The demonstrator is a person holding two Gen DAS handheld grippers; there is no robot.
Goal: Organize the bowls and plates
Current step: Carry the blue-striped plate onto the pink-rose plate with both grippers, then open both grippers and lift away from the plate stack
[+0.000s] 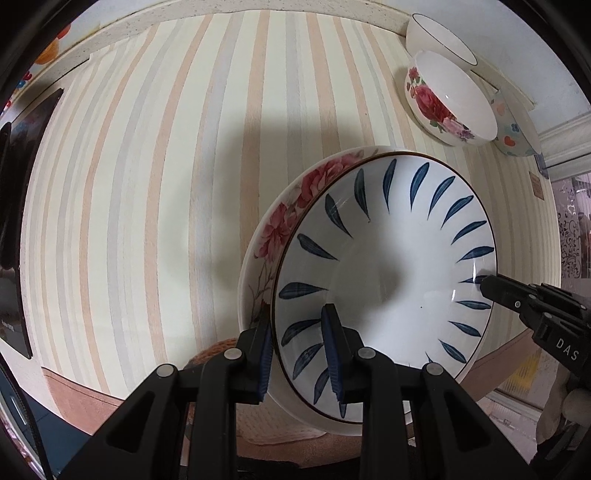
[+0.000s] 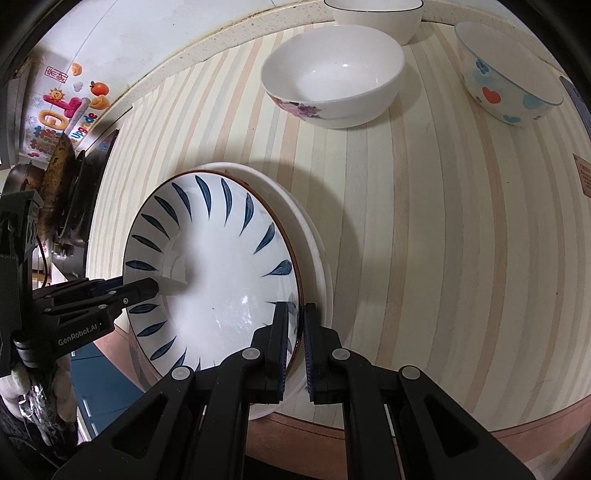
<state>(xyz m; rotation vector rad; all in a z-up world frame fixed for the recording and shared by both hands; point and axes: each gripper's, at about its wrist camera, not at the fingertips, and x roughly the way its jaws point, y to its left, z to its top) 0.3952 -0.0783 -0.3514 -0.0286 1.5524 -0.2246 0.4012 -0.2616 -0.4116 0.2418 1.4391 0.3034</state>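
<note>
A blue-leaf plate (image 1: pixel 388 266) (image 2: pixel 218 266) sits on top of a rose-patterned plate (image 1: pixel 284 221) (image 2: pixel 314 243) at the table's near edge. My left gripper (image 1: pixel 299 332) straddles the left rim of the blue-leaf plate, one finger inside and one outside, the jaws closed on the rim. My right gripper (image 2: pixel 295 325) grips the opposite rim the same way; it shows in the left wrist view (image 1: pixel 487 284). The left gripper shows in the right wrist view (image 2: pixel 147 290).
Three bowls stand at the back of the striped table (image 1: pixel 147 184): a plain white bowl (image 2: pixel 376 14), a rose bowl (image 1: pixel 447 99) (image 2: pixel 332 74), and a glass bowl with hearts (image 2: pixel 509 74) (image 1: pixel 513 129). A stove with a pan (image 2: pixel 62 177) is to the left.
</note>
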